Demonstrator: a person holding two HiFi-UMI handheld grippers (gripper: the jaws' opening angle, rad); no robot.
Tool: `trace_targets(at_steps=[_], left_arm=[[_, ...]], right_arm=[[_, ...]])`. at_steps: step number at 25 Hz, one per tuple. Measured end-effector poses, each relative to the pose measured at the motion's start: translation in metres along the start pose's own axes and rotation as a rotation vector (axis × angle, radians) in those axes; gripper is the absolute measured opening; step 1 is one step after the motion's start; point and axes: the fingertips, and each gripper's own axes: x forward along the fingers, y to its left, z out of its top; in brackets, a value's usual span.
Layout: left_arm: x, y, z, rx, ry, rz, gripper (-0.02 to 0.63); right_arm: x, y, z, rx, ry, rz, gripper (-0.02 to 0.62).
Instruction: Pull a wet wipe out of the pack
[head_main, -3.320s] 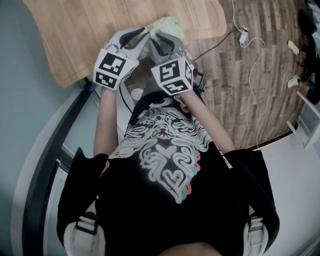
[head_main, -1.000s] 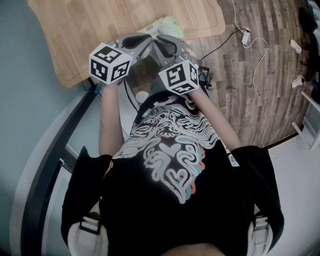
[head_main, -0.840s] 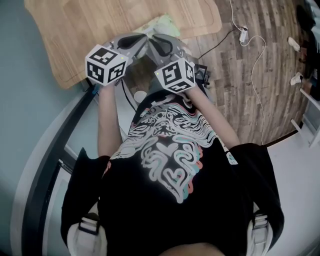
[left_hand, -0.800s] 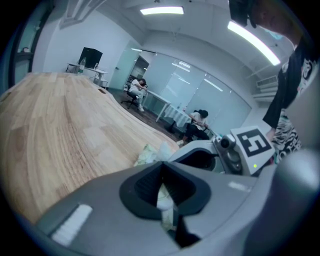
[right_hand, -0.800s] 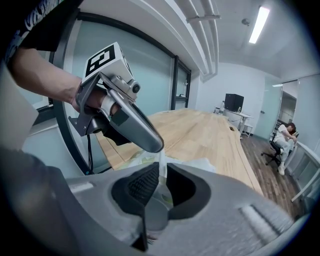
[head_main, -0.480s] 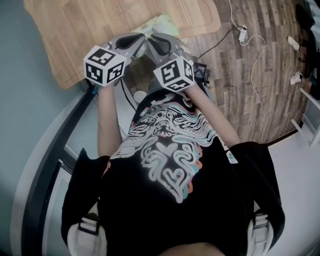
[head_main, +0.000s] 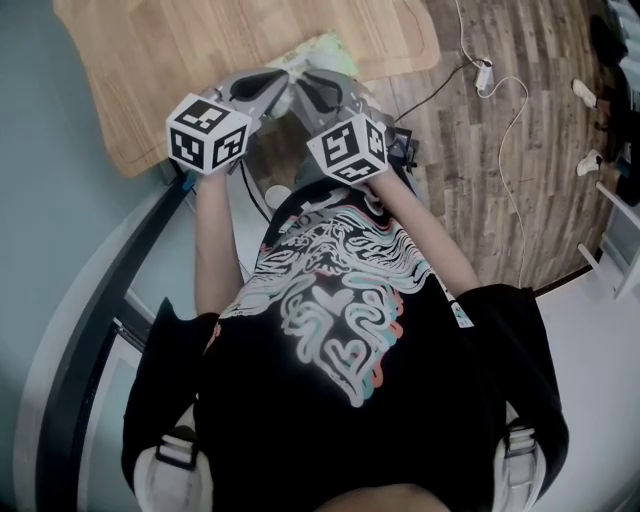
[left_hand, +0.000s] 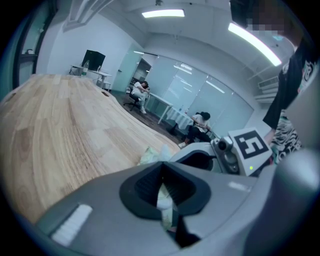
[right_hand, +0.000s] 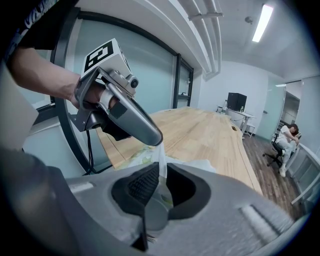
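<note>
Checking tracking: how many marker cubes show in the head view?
2. One marker cube is on the left gripper, at the view's left; the other on the right gripper beside it. None seems hidden.

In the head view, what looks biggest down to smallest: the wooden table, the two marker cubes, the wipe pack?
1. wooden table
2. left marker cube and right marker cube, which look alike
3. wipe pack, only partly showing

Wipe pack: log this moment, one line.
left gripper: shut on wipe | right gripper: shut on wipe | pack: on table
</note>
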Motion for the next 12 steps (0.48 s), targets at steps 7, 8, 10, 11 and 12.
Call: trace_targets(at_steps=[7,8,10,11,12], left_arm=[[-0.0030,-0.0013,0.0029,0.002,-0.010,0.010,-0.009],[-0.0035,-0.0012,0.0036,0.003,-0.012,0.013,-0.010],[-0.0048,-0.0009,0.0042,0.004,-0.017,0.017,-0.009],[-0.0054,-0.0010,0.0042,0.004,-0.018,0.018,-0.010],[-0.0059,-0.0010,0.0043,0.005,-0.019,0.019,-0.011]], right_arm=[[-0.0020,-0.0002,0.0002,0.000,-0.003,0.000,0.048],[-0.0022,-0.0004,0.0002,0.001,-0.003,0.001,0.048],[-0.0027,-0.0004,-0.0007,0.005,-0.003,0.000,0.048],[-0.0029,-0.0002,-0.0014,0.007,-0.003,-0.001,0.048],[-0.0031,-0.0001,-0.0022,0.008,-0.003,-0.002,0.048]])
